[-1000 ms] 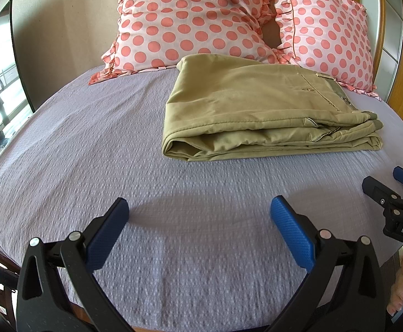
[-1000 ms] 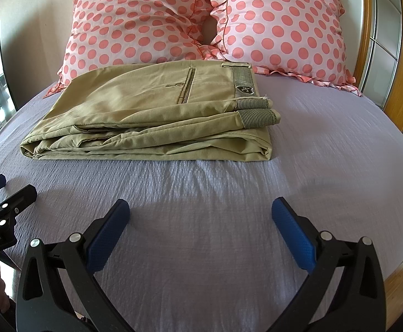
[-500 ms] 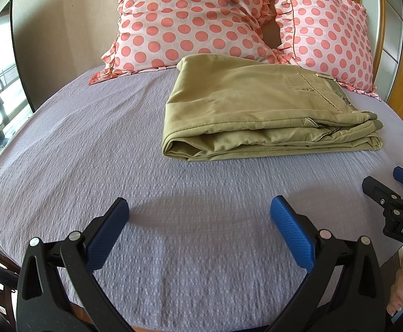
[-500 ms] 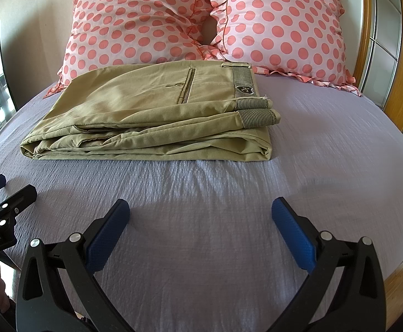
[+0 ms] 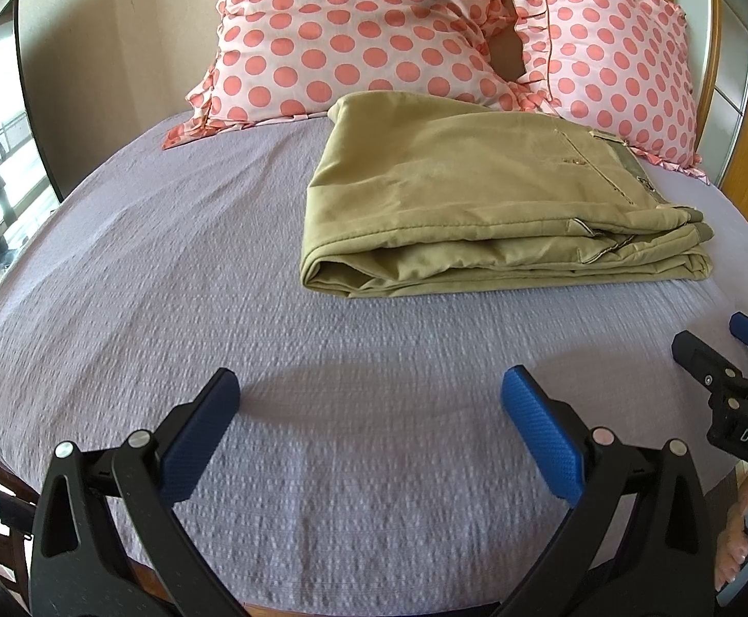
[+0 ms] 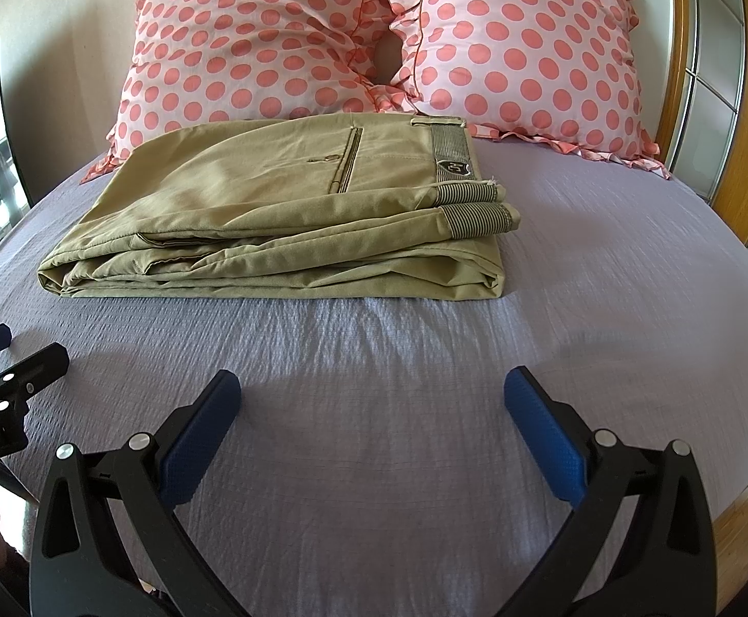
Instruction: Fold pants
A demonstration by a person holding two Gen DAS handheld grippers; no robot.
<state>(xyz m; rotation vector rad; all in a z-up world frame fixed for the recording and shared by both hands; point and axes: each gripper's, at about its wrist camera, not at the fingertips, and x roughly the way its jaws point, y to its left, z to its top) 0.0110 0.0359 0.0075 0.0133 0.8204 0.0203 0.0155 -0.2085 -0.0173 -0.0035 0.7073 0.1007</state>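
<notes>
Nothing is changing since a second ago: both left tongs (image 5: pixel 371 396) and right tongs (image 6: pixel 374 396) are hovering wide open, empty. The folded khaki pants (image 6: pixel 291 221) are lying at twelve o'clock on the bed (image 6: pixel 605 283), apparently finished.

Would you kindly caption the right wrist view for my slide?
Folded pants lie on the bed before two pillows; the open right gripper hovers short of them.

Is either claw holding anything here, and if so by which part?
Nothing is held. The left claw and right claw are both open over the bedsheet, short of the folded pants.
</notes>
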